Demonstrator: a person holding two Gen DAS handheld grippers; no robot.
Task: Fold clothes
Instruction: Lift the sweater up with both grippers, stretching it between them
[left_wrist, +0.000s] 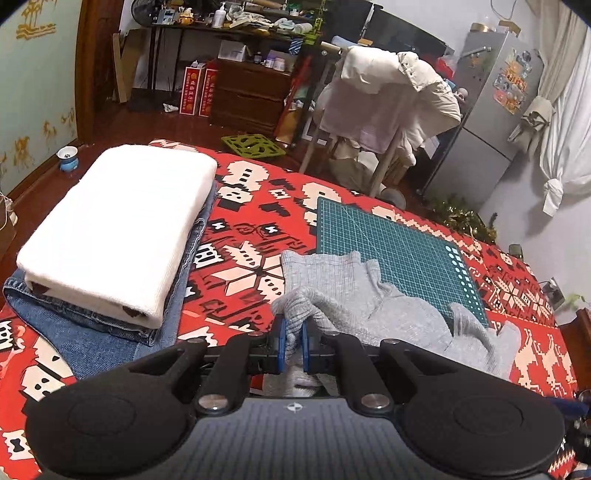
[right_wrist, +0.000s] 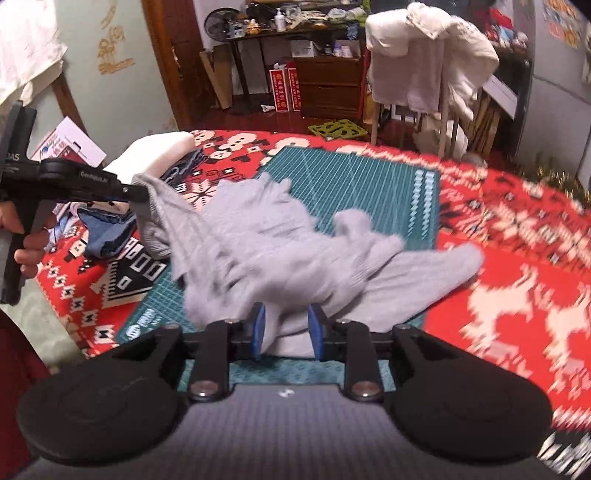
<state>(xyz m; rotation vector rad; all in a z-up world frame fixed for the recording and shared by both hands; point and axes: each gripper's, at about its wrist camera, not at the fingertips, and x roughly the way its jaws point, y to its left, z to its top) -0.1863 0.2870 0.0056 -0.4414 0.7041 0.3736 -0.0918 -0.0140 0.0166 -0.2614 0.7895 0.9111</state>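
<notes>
L gripper (left_wrist: 293, 341) is pinched nearly closed on a bunched edge of the grey top (left_wrist: 354, 295), and in the R view I can see that same corner hanging off its tip, lifted off the bed. R gripper (right_wrist: 286, 334) has its jaws partway apart w/ grey cloth lying between the blue pads; the frame is blurred there, so I can't say for sure the pads aren't brushing it, but it reads as loose, not clamped.

The top lies crumpled, half on the green mat (left_wrist: 391, 240), half on the red blanket (left_wrist: 251, 229). To my left sits the done pile: white towel (left_wrist: 118, 225) folded on jeans (left_wrist: 85, 332), just beside the top but not touching it as far as I can tell.

My read: I'm laying the top down to flatten it before any fold, so very early on this piece.

To do it well:
- Keep L clamped and pull away from R so the cloth goes taut, no slack bunches.
- Let R drop its side flat on the mat, then re-grip at a clear hem or corner, not a wad.
- Square it to the mat grid.
- Stay off the pile; a sleeve dragged across could knock it askew.
</notes>
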